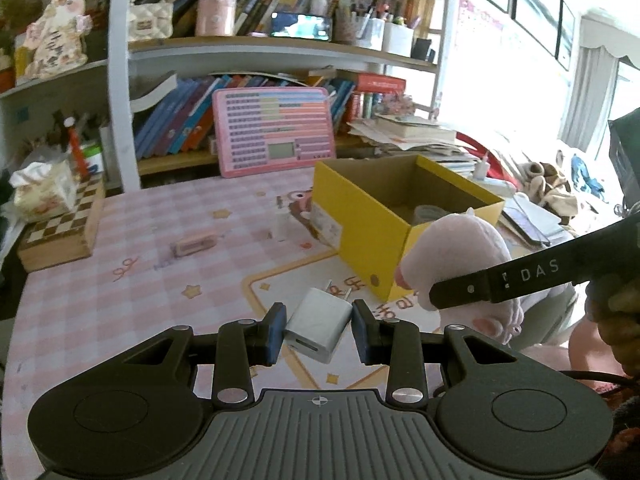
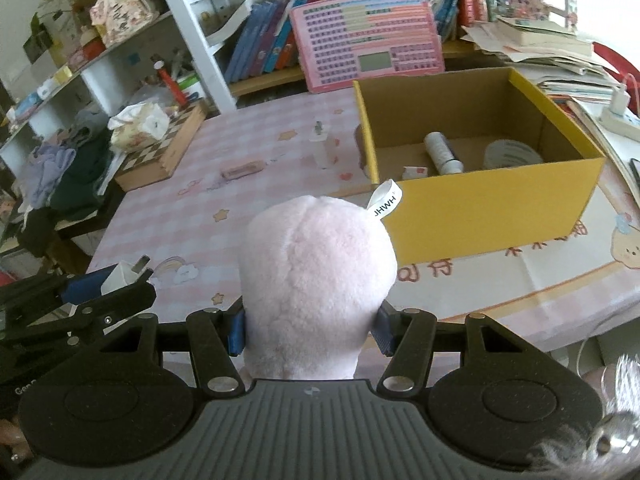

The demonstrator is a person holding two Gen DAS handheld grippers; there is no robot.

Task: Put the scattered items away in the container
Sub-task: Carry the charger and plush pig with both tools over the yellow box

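My left gripper (image 1: 319,332) is shut on a white plug charger (image 1: 319,326), held just above the pink checked mat. My right gripper (image 2: 310,330) is shut on a pink plush toy (image 2: 316,280), which also shows in the left wrist view (image 1: 460,264), in front of the open yellow box (image 2: 492,208). The box (image 1: 368,216) holds a white cylinder (image 2: 442,152), a grey roll (image 2: 512,152) and a small carton (image 2: 414,172). A pink eraser-like block (image 1: 194,246) and a small clear bottle (image 2: 322,144) lie on the mat left of the box.
A wooden chessboard box (image 1: 60,228) with a tissue pack (image 1: 44,192) sits at the mat's left. A pink keyboard toy (image 1: 274,130) leans on the bookshelf behind. Papers and books (image 2: 540,40) pile up right of the box, with a power strip (image 2: 618,118).
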